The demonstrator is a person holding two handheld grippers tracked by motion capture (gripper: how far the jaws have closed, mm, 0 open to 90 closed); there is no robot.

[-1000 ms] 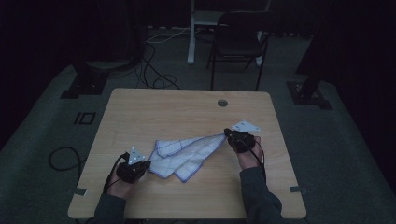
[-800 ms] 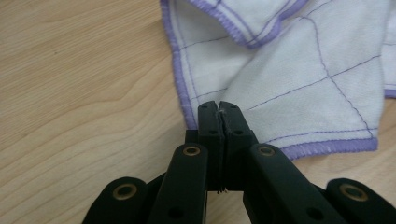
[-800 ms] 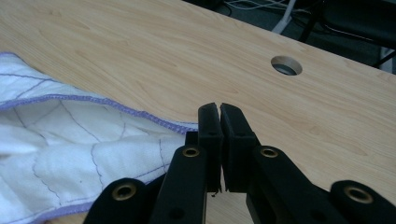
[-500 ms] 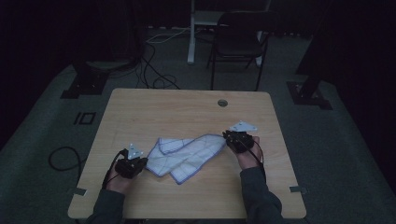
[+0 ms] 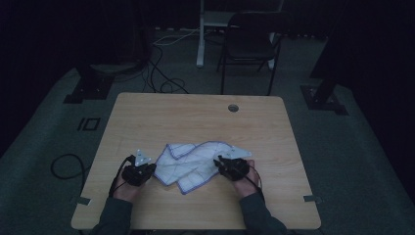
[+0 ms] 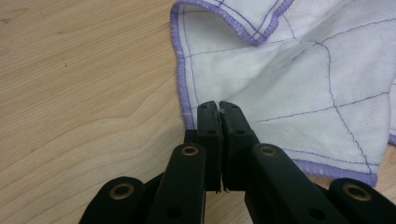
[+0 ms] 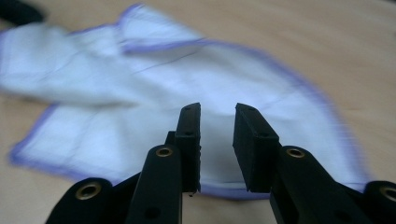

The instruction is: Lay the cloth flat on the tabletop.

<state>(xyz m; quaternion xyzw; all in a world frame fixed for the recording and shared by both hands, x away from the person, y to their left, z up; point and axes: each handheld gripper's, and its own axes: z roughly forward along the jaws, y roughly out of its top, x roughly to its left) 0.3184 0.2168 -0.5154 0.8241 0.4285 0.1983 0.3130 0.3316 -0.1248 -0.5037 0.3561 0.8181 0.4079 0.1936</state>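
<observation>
A white cloth (image 5: 195, 164) with purple stitched edges and a thin grid lies crumpled on the wooden table (image 5: 195, 112), near its front edge. My left gripper (image 5: 150, 169) is at the cloth's left edge, and its jaws are shut on a pinch of the cloth (image 6: 289, 88) at the left gripper's tips (image 6: 219, 108). My right gripper (image 5: 219, 164) hovers over the right part of the cloth (image 7: 140, 93). The right gripper's jaws (image 7: 217, 116) have just been opening, and nothing is between them.
A round cable hole (image 5: 233, 107) sits near the table's far edge. Beyond the table stand a dark chair (image 5: 249, 39), a white post (image 5: 200, 34) and floor cables (image 5: 161, 73). Dark stand bases (image 5: 88, 90) flank the table.
The right gripper has let go of the cloth's right corner and moved toward the near edge and a little left. The cloth has slackened. The left gripper has stayed put.
</observation>
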